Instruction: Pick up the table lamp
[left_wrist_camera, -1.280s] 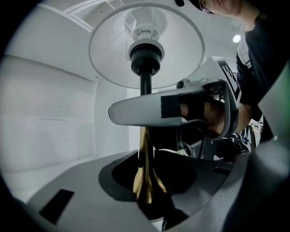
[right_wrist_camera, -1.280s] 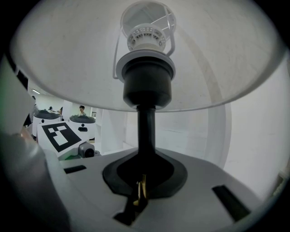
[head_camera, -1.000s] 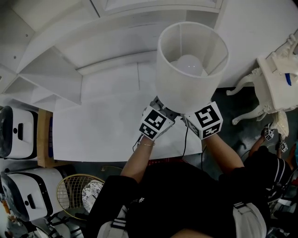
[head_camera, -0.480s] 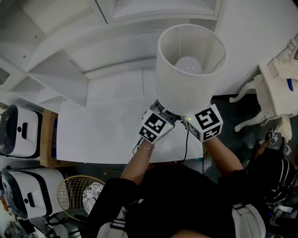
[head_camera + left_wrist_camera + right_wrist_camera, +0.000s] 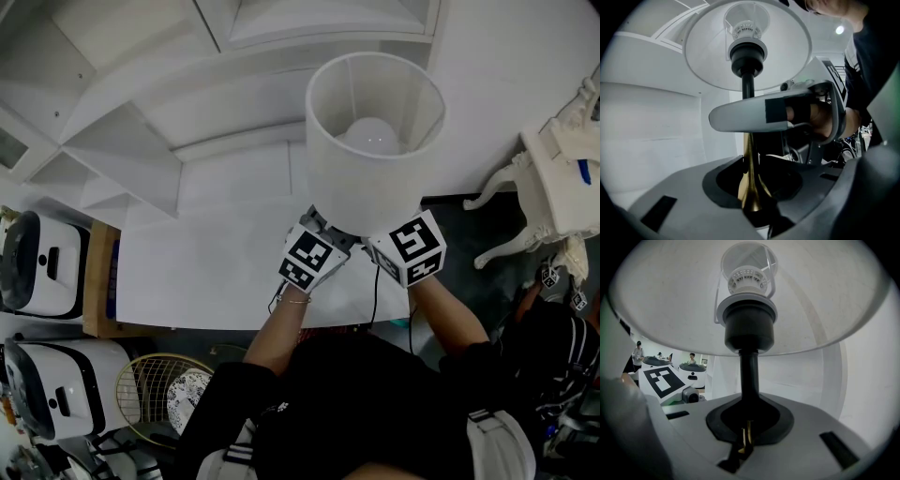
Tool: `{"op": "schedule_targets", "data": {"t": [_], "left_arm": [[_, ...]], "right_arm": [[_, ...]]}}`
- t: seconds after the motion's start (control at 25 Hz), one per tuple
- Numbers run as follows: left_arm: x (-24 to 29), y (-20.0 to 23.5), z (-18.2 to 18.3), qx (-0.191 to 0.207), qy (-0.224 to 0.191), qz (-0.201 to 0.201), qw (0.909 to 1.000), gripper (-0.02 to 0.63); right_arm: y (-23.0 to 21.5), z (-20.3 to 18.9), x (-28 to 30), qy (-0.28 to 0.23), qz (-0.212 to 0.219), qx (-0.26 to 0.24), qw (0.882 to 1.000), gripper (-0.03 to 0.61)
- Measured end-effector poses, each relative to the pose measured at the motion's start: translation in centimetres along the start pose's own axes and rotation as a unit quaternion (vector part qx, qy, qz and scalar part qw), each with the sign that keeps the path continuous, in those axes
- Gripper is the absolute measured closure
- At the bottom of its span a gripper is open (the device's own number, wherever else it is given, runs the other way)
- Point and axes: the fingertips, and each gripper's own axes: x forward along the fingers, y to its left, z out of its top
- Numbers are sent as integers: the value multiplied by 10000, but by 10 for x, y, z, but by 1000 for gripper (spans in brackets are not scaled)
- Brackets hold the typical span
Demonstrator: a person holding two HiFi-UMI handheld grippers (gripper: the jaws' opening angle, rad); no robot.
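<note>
Your left claw is closed on the lamp, its jaws pinching the brass stem low down. Your right claw clamps the same stem from the other side, and only a sliver of brass shows between its jaws. The lamp is upright in both claws, over the right front part of the white desk. The shade and bulb sit just above them. The base is out of sight.
</note>
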Motion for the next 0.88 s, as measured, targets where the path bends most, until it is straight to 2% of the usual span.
{"op": "schedule_targets", "data": {"t": [0.88], "left_arm": [[-1,-17,5,-45,-6,62,10000,499]], "right_arm": [[5,3,-17,-30,58,20,10000,555]]}}
